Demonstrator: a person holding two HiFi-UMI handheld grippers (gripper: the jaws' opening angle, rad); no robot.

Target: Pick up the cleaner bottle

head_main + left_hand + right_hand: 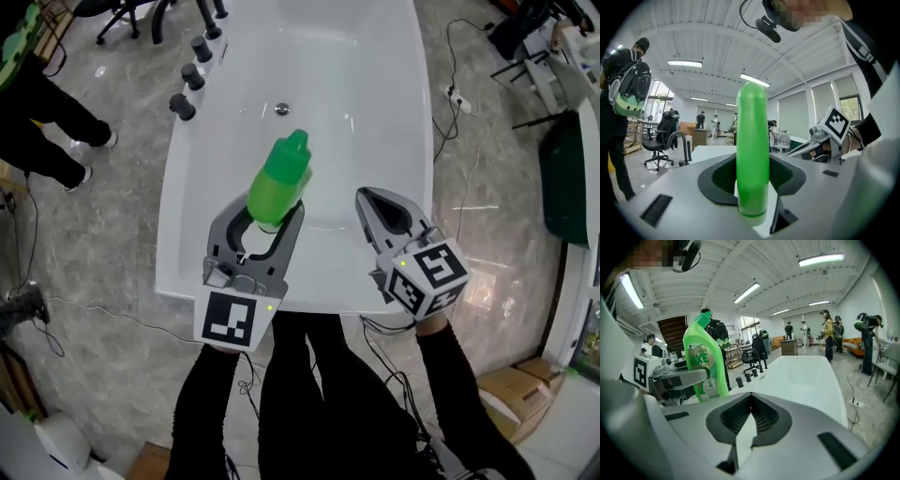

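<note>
Left gripper (270, 217) raised above the white bathtub (375, 84), fingers clamped on the upright green cleaner bottle (279, 178), right gripper (366, 195) positioned just beside, fingers pressed together, nothing held.

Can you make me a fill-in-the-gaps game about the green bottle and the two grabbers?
1. The bottle in the left gripper is coloured ____.
2. Between its jaws, the right gripper carries ____.
3. The drain below the bottle belongs to a white ____.

Missing words: green; nothing; bathtub.
</note>
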